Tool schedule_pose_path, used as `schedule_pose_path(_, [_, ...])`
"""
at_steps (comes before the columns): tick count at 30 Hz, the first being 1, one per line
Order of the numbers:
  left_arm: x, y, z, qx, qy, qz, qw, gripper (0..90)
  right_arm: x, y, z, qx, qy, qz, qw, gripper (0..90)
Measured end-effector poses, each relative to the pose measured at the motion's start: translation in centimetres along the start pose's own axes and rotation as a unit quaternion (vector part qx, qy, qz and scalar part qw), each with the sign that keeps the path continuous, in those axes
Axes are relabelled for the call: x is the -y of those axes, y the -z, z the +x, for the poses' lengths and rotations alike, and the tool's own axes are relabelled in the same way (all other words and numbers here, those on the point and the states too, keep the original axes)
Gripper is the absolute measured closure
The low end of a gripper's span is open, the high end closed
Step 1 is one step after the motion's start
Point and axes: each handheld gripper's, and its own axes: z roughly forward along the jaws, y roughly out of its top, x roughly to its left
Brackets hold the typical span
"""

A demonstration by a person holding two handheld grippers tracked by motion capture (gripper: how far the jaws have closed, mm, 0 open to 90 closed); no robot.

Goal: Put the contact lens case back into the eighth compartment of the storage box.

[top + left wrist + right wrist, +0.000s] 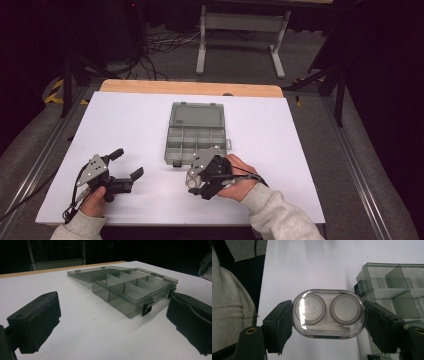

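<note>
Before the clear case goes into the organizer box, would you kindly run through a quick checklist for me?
1. Right gripper clamped on case: ok.
2. Case level between the jaws: ok.
3. Box lid open: ok.
4. Compartments free: those in the left gripper view look empty, ok.
5. Case fits a compartment: cannot tell.
6. Left gripper clear of the box, open: ok.

In the right gripper view, the case is being covered at both ends by the right tongs, and what lies inside its two round wells cannot be made out. The box is being cut off by the right edge there. In the high view, the case is being hidden behind the right hand. In the left gripper view, the far corner of the box is being screened by the right jaw of the left tongs.
</note>
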Motion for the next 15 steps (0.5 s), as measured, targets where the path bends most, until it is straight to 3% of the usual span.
schedule_pose_path(15, [0.0,0.0,0.0,0.0,0.0,0.0,1.0,0.2,-0.2,1.6,-1.2,0.023,-0.004,-0.008,0.9997,26.4])
